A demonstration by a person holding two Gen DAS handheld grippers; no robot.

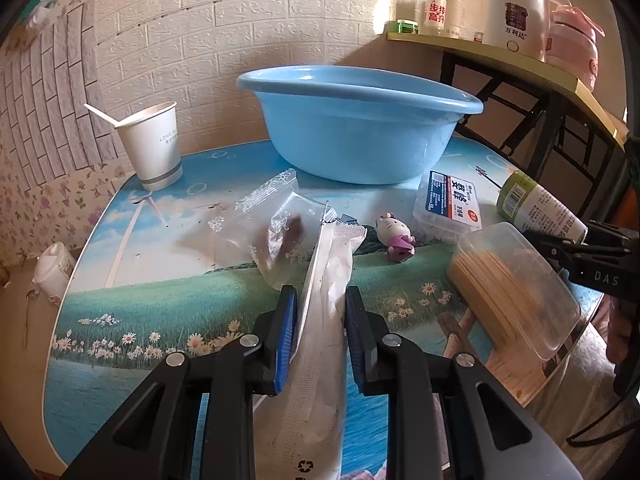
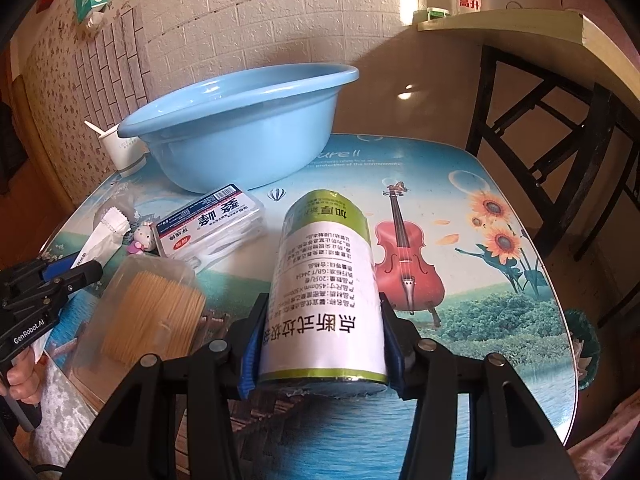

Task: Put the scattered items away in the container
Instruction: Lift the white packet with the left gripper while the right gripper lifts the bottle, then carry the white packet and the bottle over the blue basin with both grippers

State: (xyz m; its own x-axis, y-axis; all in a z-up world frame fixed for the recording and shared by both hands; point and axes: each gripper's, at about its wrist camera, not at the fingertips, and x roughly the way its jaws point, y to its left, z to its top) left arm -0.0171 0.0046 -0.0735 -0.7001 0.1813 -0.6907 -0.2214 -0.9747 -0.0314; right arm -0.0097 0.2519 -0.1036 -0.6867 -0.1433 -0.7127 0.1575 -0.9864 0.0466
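Observation:
A blue plastic basin (image 1: 356, 128) (image 2: 236, 136) stands at the back of the table. My left gripper (image 1: 320, 300) is closed around a long white paper packet (image 1: 320, 340); whether it is lifted is unclear. My right gripper (image 2: 324, 312) is shut on a green-and-white roll of bags (image 2: 324, 284), also seen at the right of the left wrist view (image 1: 540, 208). On the table lie a clear bag with brown bits (image 1: 276, 232), a small kitty doll (image 1: 394, 236), a floss-pick box (image 1: 448, 204) (image 2: 212, 224) and a clear toothpick box (image 1: 512, 280) (image 2: 148, 300).
A white paper cup with a spoon (image 1: 152, 144) stands left of the basin. A shelf (image 1: 520, 64) with a white kettle and bottles rises at the right, on a black frame. A brick-pattern wall is behind. The table edge (image 2: 560, 312) curves at the right.

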